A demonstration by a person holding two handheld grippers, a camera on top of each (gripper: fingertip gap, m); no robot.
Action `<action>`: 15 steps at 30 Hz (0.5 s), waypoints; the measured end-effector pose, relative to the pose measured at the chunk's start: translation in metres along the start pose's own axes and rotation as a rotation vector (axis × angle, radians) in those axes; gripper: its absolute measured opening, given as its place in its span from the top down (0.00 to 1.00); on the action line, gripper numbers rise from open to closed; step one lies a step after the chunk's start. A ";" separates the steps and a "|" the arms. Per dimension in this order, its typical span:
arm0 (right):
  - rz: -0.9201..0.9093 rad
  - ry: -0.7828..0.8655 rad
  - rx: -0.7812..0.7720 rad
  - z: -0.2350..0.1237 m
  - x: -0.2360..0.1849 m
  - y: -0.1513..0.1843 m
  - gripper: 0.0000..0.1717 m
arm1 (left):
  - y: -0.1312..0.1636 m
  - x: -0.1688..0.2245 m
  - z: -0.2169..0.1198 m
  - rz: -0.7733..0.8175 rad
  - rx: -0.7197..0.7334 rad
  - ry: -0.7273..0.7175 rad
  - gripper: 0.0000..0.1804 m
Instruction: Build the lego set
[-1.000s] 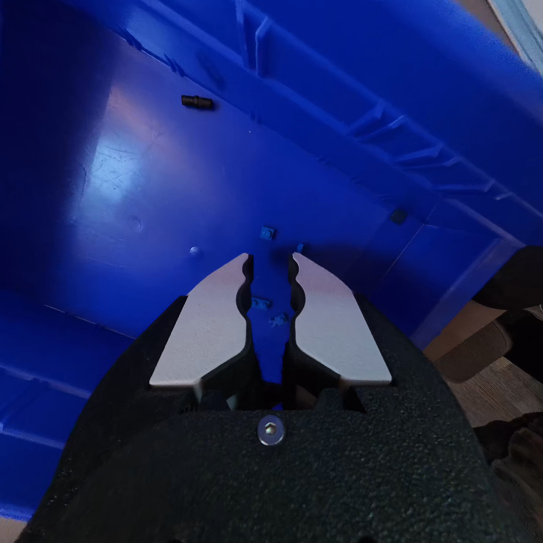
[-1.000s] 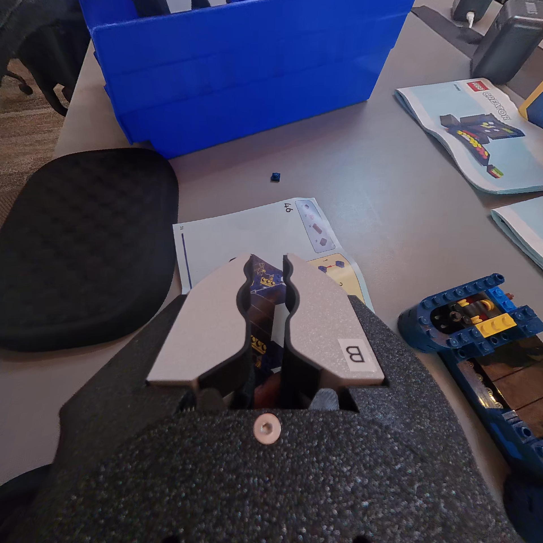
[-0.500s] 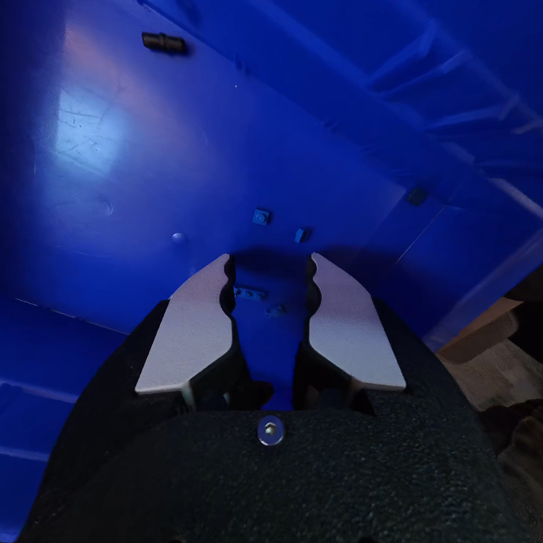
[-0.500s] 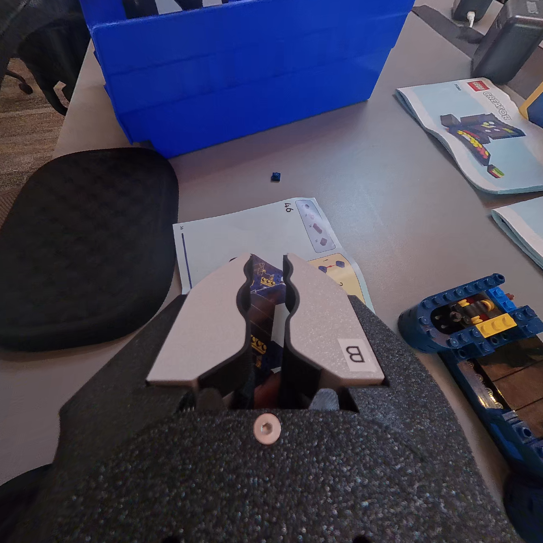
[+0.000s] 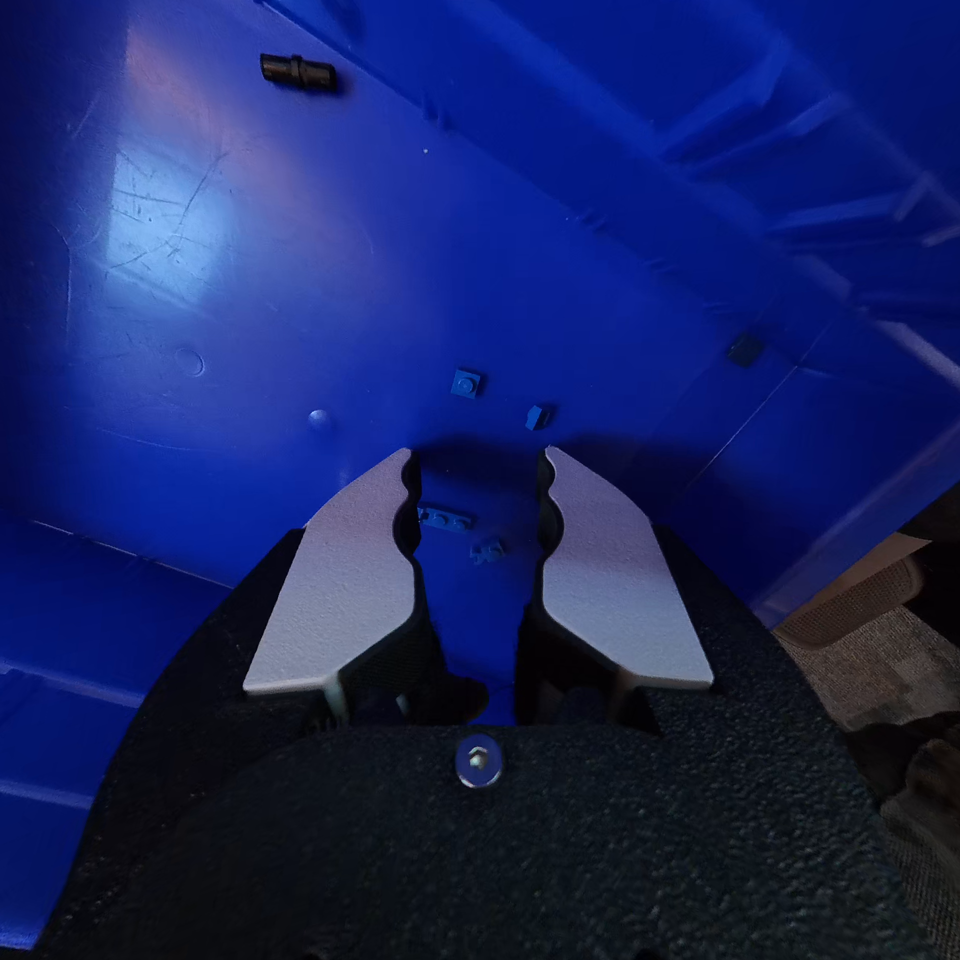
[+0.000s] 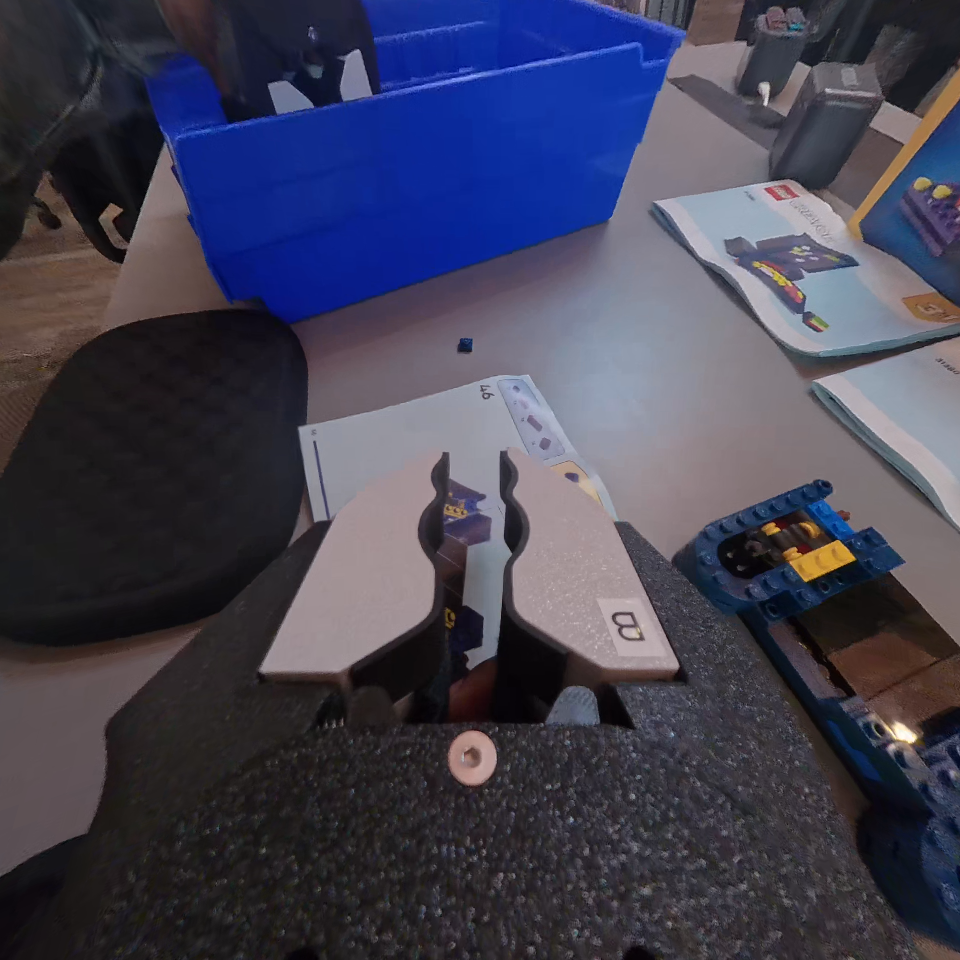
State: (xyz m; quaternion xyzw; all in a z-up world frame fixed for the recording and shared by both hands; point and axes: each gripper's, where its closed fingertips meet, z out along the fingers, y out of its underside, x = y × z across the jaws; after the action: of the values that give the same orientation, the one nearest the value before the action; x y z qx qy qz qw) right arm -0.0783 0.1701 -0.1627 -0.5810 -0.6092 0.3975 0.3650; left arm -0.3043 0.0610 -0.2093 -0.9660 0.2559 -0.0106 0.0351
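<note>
The left gripper [image 5: 478,457] had spread wide and empty over small blue bricks [image 5: 445,519] in the blue bin [image 5: 156,218], while the right gripper [image 6: 472,457] stayed narrow, holding nothing

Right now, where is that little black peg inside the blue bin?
In the left wrist view, the black peg lies on the blue bin floor at upper left, beside the far wall, well beyond the open left gripper.
</note>
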 end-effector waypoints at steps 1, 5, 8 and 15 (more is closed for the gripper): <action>0.006 0.011 -0.020 -0.001 0.003 0.003 0.89 | 0.000 0.000 0.000 0.001 -0.004 0.000 0.77; -0.020 0.021 -0.083 0.000 0.006 0.012 0.90 | 0.000 0.000 0.000 0.010 -0.019 0.003 0.77; -0.089 0.018 -0.197 0.007 0.000 0.030 0.90 | 0.000 0.000 0.000 0.010 -0.025 0.002 0.77; -0.326 0.071 -0.309 0.012 -0.009 0.045 1.00 | 0.000 0.001 0.000 0.006 -0.006 0.002 0.78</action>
State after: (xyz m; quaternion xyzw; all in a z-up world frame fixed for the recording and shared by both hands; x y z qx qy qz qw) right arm -0.0696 0.1604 -0.2082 -0.5375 -0.7356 0.2142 0.3524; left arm -0.3036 0.0610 -0.2095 -0.9653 0.2589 -0.0105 0.0323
